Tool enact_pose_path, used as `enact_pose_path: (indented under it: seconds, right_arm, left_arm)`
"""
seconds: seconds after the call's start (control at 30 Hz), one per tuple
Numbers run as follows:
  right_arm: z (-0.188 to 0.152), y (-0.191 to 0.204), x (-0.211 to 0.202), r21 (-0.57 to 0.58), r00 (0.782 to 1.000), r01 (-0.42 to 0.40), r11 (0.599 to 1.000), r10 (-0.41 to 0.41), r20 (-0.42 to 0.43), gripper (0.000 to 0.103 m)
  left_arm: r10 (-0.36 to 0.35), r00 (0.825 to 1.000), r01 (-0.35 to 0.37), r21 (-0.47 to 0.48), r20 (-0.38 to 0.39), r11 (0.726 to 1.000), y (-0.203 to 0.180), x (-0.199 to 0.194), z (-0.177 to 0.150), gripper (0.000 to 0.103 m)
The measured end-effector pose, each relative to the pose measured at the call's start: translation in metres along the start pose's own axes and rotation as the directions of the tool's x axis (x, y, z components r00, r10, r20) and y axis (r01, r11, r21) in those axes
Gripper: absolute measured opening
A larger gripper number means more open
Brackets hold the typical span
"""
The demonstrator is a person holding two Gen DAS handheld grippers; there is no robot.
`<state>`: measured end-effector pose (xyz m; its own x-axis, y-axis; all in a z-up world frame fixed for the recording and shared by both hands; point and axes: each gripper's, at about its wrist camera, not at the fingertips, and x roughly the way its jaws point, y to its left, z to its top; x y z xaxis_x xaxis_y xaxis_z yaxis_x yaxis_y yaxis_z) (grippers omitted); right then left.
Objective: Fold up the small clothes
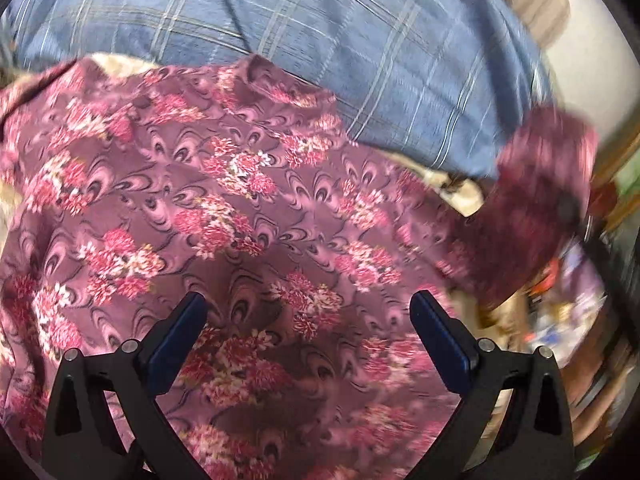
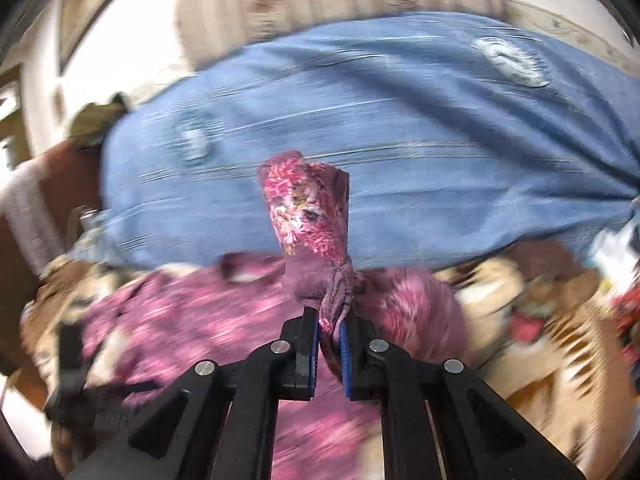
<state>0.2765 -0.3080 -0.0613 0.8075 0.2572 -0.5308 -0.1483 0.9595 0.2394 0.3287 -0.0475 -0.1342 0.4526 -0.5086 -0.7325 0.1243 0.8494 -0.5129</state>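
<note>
A small purple garment with pink flower print (image 1: 248,216) lies spread out and fills most of the left wrist view. My left gripper (image 1: 308,308) is open just above its lower part, empty. One sleeve or corner (image 1: 544,184) is lifted at the right, blurred. In the right wrist view my right gripper (image 2: 330,320) is shut on that bunched piece of the flowered garment (image 2: 308,216), which sticks up past the fingertips. The rest of the garment (image 2: 192,320) lies below, blurred.
A blue plaid pillow (image 1: 360,52) lies behind the garment; it also shows in the right wrist view (image 2: 400,152). A tan patterned blanket (image 2: 540,320) lies under the garment. Cluttered items (image 1: 568,300) sit at the right edge. The left gripper's black body (image 2: 70,360) shows at the left.
</note>
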Motion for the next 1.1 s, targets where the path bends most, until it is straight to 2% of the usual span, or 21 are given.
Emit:
enact_pose_path:
  seconds: [0.1, 0.17, 0.27, 0.33, 0.37, 0.43, 0.5, 0.57, 0.67, 0.77, 0.8, 0.83, 0.87, 0.93, 0.97, 1.03, 1.1]
  right_arm:
    - [-0.041, 0.029, 0.015, 0.013, 0.997, -0.075, 0.997, 0.075, -0.010, 0.008]
    - [-0.069, 0.039, 0.033, 0.041, 0.992, -0.110, 0.993, 0.112, -0.056, 0.008]
    - [-0.101, 0.048, 0.063, 0.021, 0.971, -0.184, 0.983, 0.186, -0.148, 0.008]
    - [-0.116, 0.067, 0.075, -0.077, 0.958, -0.208, 0.975, 0.186, -0.220, 0.009]
    - [-0.124, 0.076, 0.077, -0.115, 0.951, -0.224, 0.968, 0.191, -0.244, 0.013]
    - [-0.132, 0.079, 0.086, -0.132, 0.937, -0.249, 0.959, 0.204, -0.284, 0.014]
    - [-0.136, 0.075, 0.090, -0.121, 0.928, -0.255, 0.959, 0.207, -0.311, 0.014]
    - [-0.135, 0.074, 0.084, -0.123, 0.928, -0.271, 0.955, 0.226, -0.296, 0.014]
    - [-0.134, 0.083, 0.074, -0.191, 0.922, -0.291, 0.938, 0.221, -0.319, 0.015]
    - [-0.153, 0.102, 0.082, -0.320, 0.899, -0.309, 0.896, 0.165, -0.405, 0.023]
    - [-0.159, 0.106, 0.084, -0.353, 0.895, -0.310, 0.883, 0.146, -0.422, 0.026]
    - [-0.163, 0.109, 0.086, -0.369, 0.890, -0.317, 0.874, 0.139, -0.434, 0.035]
    - [-0.166, 0.109, 0.085, -0.366, 0.885, -0.330, 0.870, 0.150, -0.441, 0.042]
    - [-0.165, 0.108, 0.079, -0.347, 0.875, -0.366, 0.863, 0.192, -0.445, 0.049]
    - [-0.160, 0.103, 0.076, -0.325, 0.865, -0.391, 0.861, 0.224, -0.449, 0.056]
    - [-0.154, 0.092, 0.063, -0.277, 0.843, -0.437, 0.856, 0.282, -0.457, 0.068]
    - [-0.149, 0.074, 0.044, -0.242, 0.850, -0.443, 0.863, 0.320, -0.418, 0.068]
  left_arm:
    - [-0.099, 0.994, 0.093, -0.107, -0.045, 0.990, 0.025, -0.004, 0.001, 0.102]
    - [-0.147, 0.988, 0.136, -0.191, -0.044, 0.972, 0.046, -0.005, 0.000, 0.102]
    - [-0.150, 0.989, 0.142, -0.243, -0.015, 0.960, 0.063, -0.008, -0.004, 0.102]
    - [-0.162, 0.987, 0.151, -0.250, -0.023, 0.957, 0.068, 0.000, -0.002, 0.102]
    - [-0.179, 0.983, 0.164, -0.258, -0.036, 0.952, 0.069, 0.006, -0.002, 0.102]
    - [-0.210, 0.976, 0.188, -0.267, -0.058, 0.945, 0.068, 0.015, -0.004, 0.102]
    - [-0.233, 0.969, 0.205, -0.263, -0.080, 0.943, 0.064, 0.023, -0.008, 0.102]
    - [-0.261, 0.963, 0.237, -0.251, -0.069, 0.939, 0.057, 0.023, -0.010, 0.102]
    - [-0.300, 0.952, 0.281, -0.205, -0.067, 0.937, 0.041, 0.013, -0.009, 0.102]
    - [-0.249, 0.966, 0.239, -0.137, -0.062, 0.961, 0.028, 0.000, -0.004, 0.102]
    - [-0.207, 0.975, 0.199, -0.099, -0.077, 0.975, 0.023, 0.000, -0.003, 0.102]
    - [-0.163, 0.981, 0.157, -0.061, -0.102, 0.986, 0.018, 0.003, -0.004, 0.102]
    - [-0.130, 0.984, 0.127, -0.030, -0.124, 0.991, 0.017, 0.007, -0.007, 0.102]
    - [-0.068, 0.984, 0.071, 0.013, -0.167, 0.997, 0.015, 0.019, -0.014, 0.101]
    - [-0.045, 0.981, 0.052, 0.030, -0.190, 0.998, 0.014, 0.025, -0.018, 0.094]
    - [-0.045, 0.975, 0.059, 0.060, -0.219, 0.996, 0.011, 0.030, -0.022, 0.083]
    - [0.016, 0.975, 0.007, 0.105, -0.222, 0.994, 0.008, 0.030, -0.027, 0.073]
